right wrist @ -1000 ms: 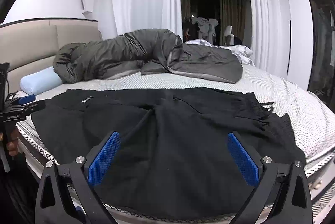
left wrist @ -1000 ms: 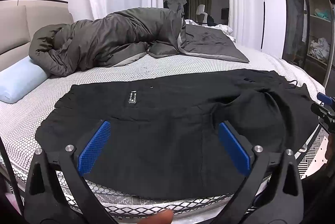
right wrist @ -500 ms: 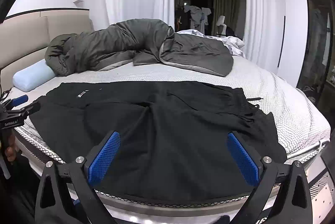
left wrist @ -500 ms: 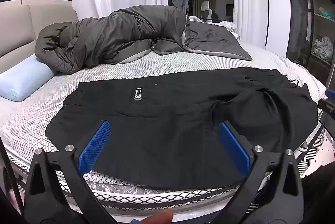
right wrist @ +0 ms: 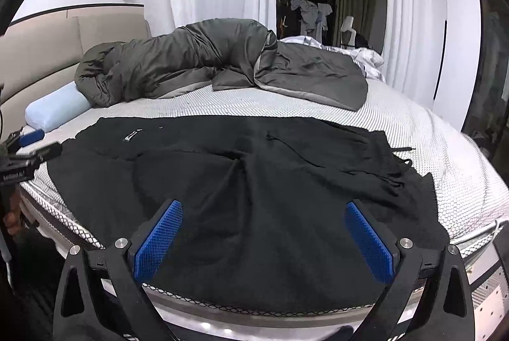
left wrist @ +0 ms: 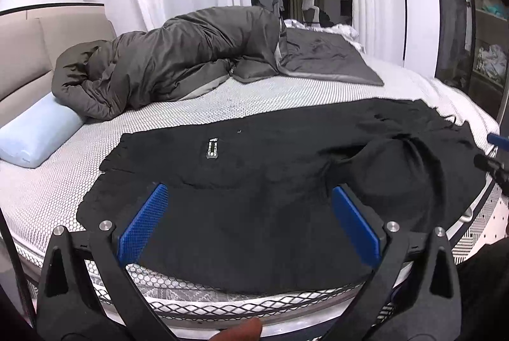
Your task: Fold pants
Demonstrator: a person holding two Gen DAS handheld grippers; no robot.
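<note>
Pants (left wrist: 254,197) spread on bed (left wrist: 47,191); both grippers' jaws apart, empty.

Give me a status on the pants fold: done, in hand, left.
Done: the black pants lie spread across the near edge of the bed, though rumpled toward the waistband.
In hand: nothing. The left gripper and right gripper both hover open at the near hem, gripping no cloth.
Left: every fold; no neat fold shows yet.
</note>
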